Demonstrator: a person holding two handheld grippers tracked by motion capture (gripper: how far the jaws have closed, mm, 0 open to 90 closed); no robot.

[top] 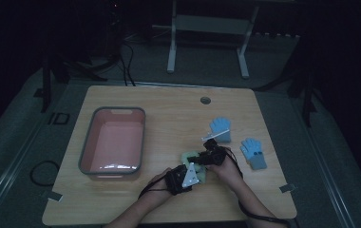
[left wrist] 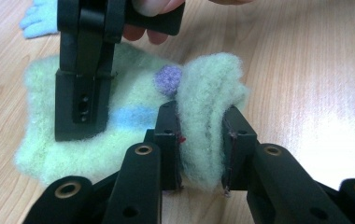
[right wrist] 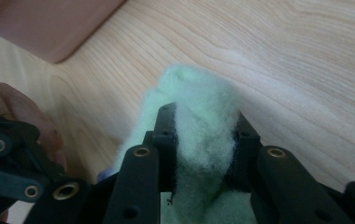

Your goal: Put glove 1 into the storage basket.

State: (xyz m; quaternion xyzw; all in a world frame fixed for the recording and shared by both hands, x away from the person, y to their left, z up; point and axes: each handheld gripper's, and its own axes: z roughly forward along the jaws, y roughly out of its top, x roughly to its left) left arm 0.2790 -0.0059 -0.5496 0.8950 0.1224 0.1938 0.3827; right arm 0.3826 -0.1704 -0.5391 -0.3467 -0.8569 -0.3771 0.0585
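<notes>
left gripper (left wrist: pixel 202 140) pinches the fuzzy green glove (left wrist: pixel 119 116); right gripper (right wrist: pixel 203 140) clamps another fold of it, both flat on the table (top: pixel 169 109)

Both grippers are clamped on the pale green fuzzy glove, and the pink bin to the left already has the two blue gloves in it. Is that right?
Not quite. The bin holds nothing; in the high view the two blue gloves lie on the table to the right. The rest stands: the left gripper and right gripper both have their jaws pressed on the green glove.
</notes>
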